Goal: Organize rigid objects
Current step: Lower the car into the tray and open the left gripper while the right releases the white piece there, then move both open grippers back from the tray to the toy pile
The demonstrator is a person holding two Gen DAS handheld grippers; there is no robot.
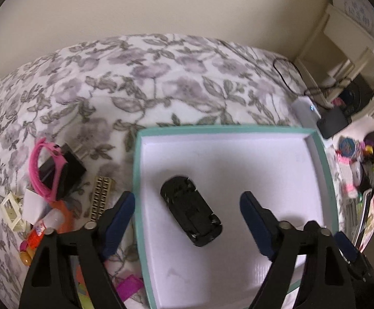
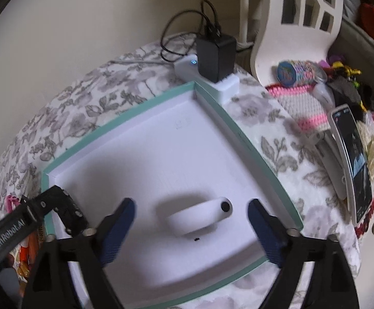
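Two grippers hang over a shallow teal-rimmed box (image 1: 135, 154) that lies on a flower-patterned bedspread (image 1: 135, 77). Your left gripper (image 1: 187, 206) has its fingers (image 1: 120, 213) spread wide, with a black toy car (image 1: 190, 217) lying on the box's white floor between them, untouched. Your right gripper (image 2: 190, 221) likewise stands open; a white cylinder with a black end (image 2: 199, 217) rests on the box floor between its fingers (image 2: 117, 229), clear of both pads. Left of the box lies a heap of small things, among them a pink band (image 1: 46, 170) and a black block (image 1: 66, 175).
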